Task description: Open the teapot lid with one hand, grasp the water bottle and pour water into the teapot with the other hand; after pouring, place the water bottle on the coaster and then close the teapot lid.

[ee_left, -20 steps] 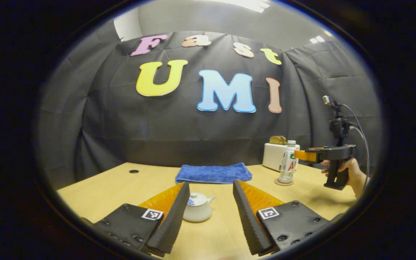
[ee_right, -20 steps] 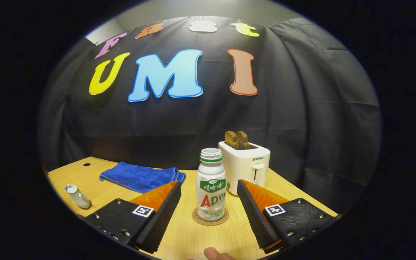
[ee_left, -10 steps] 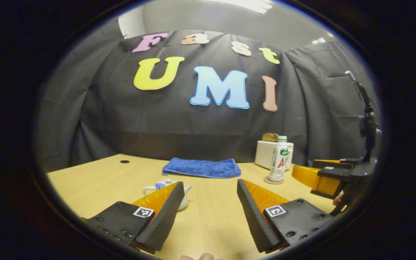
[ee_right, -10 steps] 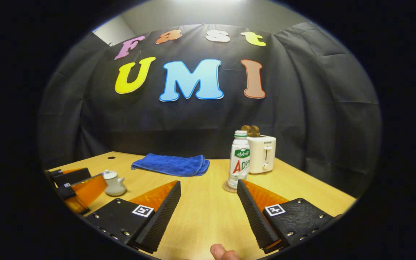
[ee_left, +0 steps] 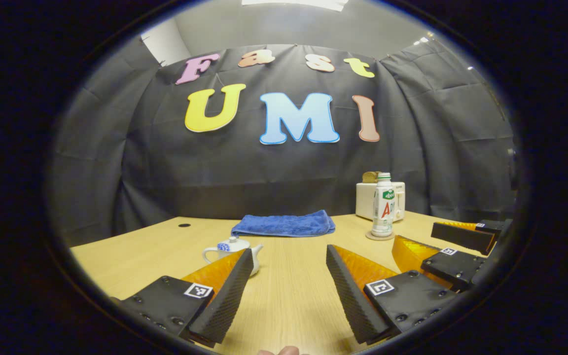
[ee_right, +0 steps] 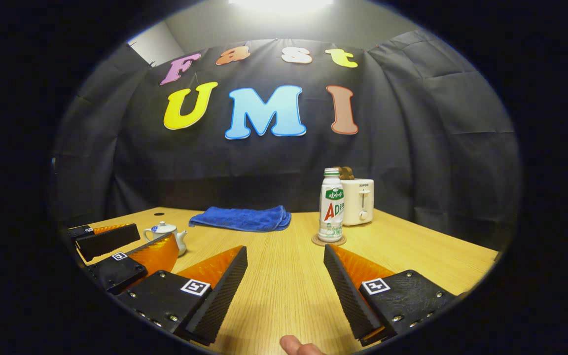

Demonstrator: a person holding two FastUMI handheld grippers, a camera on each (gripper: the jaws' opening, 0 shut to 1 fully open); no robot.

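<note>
- Counter (ee_right: pixel 412 251): compared with a second ago, both cameras have drawn back, so more of the wooden top shows between the grippers and the objects.
- Blue towel (ee_left: pixel 284 224): folded, lying at the back by the booth wall.
- Toaster (ee_right: pixel 358 201): white, just behind the water bottle.
- Left gripper (ee_left: pixel 286 276): spread wide, holding nothing; earlier the teapot sat between its fingers, now beside the left one.
- Right gripper (ee_right: pixel 284 273): spread wide, empty, now well back from the bottle.
- Water bottle (ee_right: pixel 331 207): upright on the coaster (ee_right: pixel 329 240).
- Teapot (ee_left: pixel 227 249): lid on, on the counter.
</note>
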